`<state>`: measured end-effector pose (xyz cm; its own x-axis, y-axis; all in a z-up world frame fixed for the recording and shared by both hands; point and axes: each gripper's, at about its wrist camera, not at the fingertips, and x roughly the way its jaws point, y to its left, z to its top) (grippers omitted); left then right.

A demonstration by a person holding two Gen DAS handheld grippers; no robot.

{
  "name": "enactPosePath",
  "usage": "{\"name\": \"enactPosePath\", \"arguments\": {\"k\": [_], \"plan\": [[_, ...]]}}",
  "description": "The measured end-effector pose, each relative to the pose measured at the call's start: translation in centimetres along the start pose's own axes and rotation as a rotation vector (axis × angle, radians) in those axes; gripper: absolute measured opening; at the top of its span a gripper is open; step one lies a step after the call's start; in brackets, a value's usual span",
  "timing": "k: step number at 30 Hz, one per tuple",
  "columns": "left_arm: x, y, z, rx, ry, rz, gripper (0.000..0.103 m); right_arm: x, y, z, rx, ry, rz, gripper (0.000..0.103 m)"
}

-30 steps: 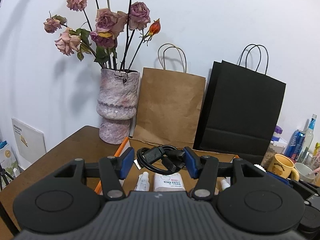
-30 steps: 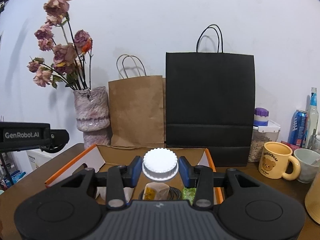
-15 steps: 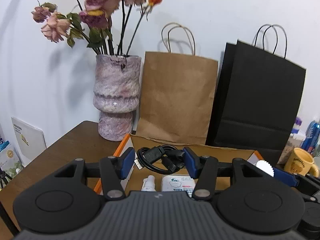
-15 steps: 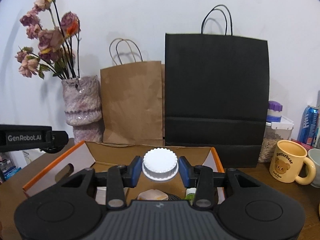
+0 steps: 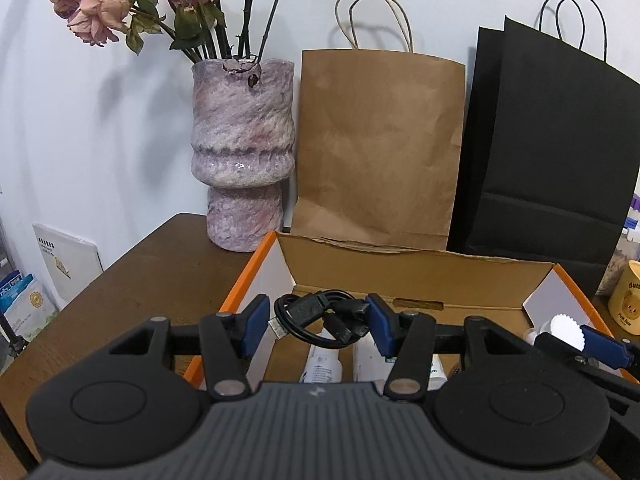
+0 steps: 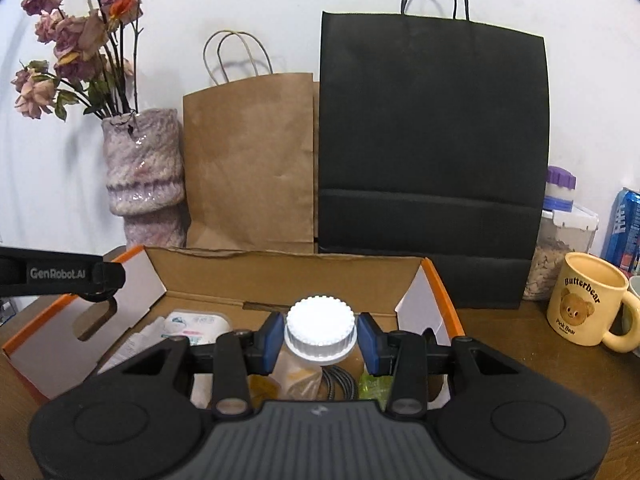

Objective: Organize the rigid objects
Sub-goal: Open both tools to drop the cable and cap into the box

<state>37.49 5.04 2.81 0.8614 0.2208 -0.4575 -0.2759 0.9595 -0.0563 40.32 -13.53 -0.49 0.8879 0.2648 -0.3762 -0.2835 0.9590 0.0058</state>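
Note:
An open cardboard box (image 5: 420,276) with orange edges sits on the brown table, also seen as the box (image 6: 280,276) in the right wrist view. My left gripper (image 5: 318,322) is shut on a coiled black cable (image 5: 320,316) and hangs over the box's left part. My right gripper (image 6: 320,338) is shut on a jar with a white ribbed lid (image 6: 320,326), above the box's middle. That white lid (image 5: 566,330) and a blue finger pad (image 5: 604,350) show at the left view's right edge. Inside lie white bottles (image 5: 324,366), a white pack (image 6: 198,324), a green packet (image 6: 374,386) and more cable.
Behind the box stand a mottled purple vase (image 5: 242,152) with dried roses, a brown paper bag (image 5: 378,148) and a black paper bag (image 6: 432,160). To the right are a yellow bear mug (image 6: 586,300), a food container (image 6: 560,236) and a blue can (image 6: 626,228).
Both grippers have moved forward and down toward the box, keeping their loads. The box, vase and bags loom larger, and more of the box's inside shows.

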Motion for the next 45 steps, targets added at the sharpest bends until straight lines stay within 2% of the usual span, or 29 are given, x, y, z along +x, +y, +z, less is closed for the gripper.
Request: {"name": "enactPosePath", "arguments": {"k": [3,6,7,8,9,11,14,16,32,40,45], "plan": [[-0.1,-0.1,0.0,0.006,0.0,-0.006,0.054,-0.1,0.0,-0.1,-0.003,0.0,0.008,0.039],[0.1,0.0,0.0,0.001,0.016,-0.005,0.061,-0.1,0.0,-0.2,-0.004,0.001,0.016,0.04],[0.1,0.0,0.0,0.0,0.017,-0.007,0.065,-0.1,-0.1,-0.1,-0.002,0.0,0.015,0.04],[0.1,0.0,0.0,0.0,0.015,-0.005,0.076,-0.1,-0.1,-0.1,0.002,0.0,0.014,0.043],[0.0,0.0,0.0,0.001,0.01,0.002,0.082,-0.2,-0.2,-0.2,0.008,-0.001,0.012,0.048],[-0.1,0.0,0.1,0.007,0.001,0.02,0.103,-0.3,-0.5,-0.1,0.026,-0.013,0.003,0.079],[-0.2,-0.1,0.0,0.015,-0.008,0.03,0.103,-0.4,-0.9,-0.1,0.043,-0.028,-0.001,0.098],[-0.1,-0.1,0.0,0.019,-0.004,0.031,0.103,-0.4,-1.0,-0.1,0.048,-0.031,-0.008,0.103],[-1.1,-0.1,0.4,0.019,-0.008,0.011,0.103,-0.7,-1.0,0.0,0.054,-0.036,-0.049,0.103],[-5.2,0.7,1.3,-0.005,-0.049,-0.019,0.103,-3.8,-0.9,1.2,0.062,-0.079,-0.047,0.103],[-7.4,1.3,1.4,-0.009,-0.074,-0.044,0.103,-6.3,-0.4,1.2,0.02,-0.113,-0.039,0.103]]}}
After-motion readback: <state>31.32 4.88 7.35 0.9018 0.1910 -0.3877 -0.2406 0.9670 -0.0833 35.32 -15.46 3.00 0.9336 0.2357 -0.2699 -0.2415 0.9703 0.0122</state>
